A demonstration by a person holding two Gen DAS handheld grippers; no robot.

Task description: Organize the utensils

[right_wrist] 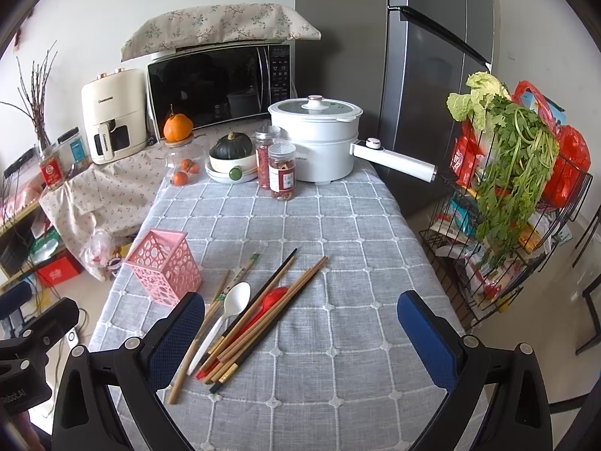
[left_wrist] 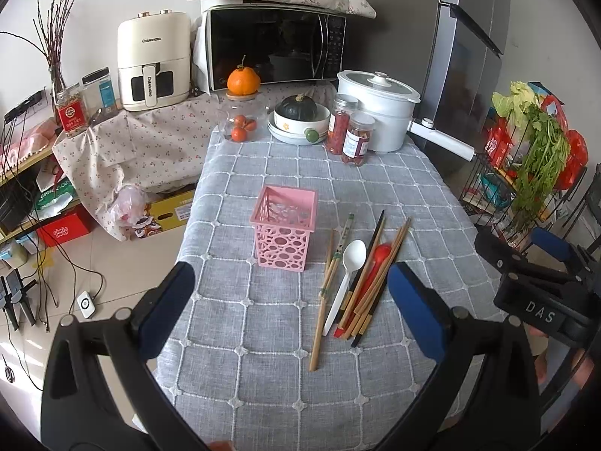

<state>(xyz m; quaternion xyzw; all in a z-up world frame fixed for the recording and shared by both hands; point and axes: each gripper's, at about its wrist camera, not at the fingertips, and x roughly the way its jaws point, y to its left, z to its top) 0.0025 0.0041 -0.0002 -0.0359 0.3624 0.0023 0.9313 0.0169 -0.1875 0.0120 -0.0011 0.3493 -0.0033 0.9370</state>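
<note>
Left gripper (left_wrist: 291, 302): jaws spread wide, nothing between the blue pads, hovering over the near part of the grey checked tablecloth (left_wrist: 263, 387).
Right gripper (right_wrist: 300, 332): likewise wide open and empty, above the same cloth; its black body also shows at the right edge of the left wrist view.
Pink basket (left_wrist: 284, 226): upright and empty, straight ahead of the left gripper, just beyond its fingertips; from the right gripper it stands ahead and to the left, past the left pad (right_wrist: 176, 334).
Utensil pile: lying flat on the cloth to the right of the basket, close to it but apart from it, handles toward both grippers.
White spoon (left_wrist: 347, 274): bowl pointing away, between the pale chopsticks and the darker bundle.
Red spoon (left_wrist: 377, 263): partly covered by the chopsticks crossing over it.
Wooden chopsticks (left_wrist: 326, 293): several loose sticks; the leftmost reaches nearest to the left gripper.
Dark chopsticks (left_wrist: 370, 259): black-tipped ones overlapping the red spoon, just inside the left gripper's right pad (left_wrist: 417, 312).
Pile seen from right gripper: it sits just beside that gripper's left pad, toward the left half of the opening.
Far end of table: white electric pot (right_wrist: 315, 143), two jars (right_wrist: 281, 176), a bowl with a green squash (right_wrist: 231, 146), all well beyond both grippers.
</note>
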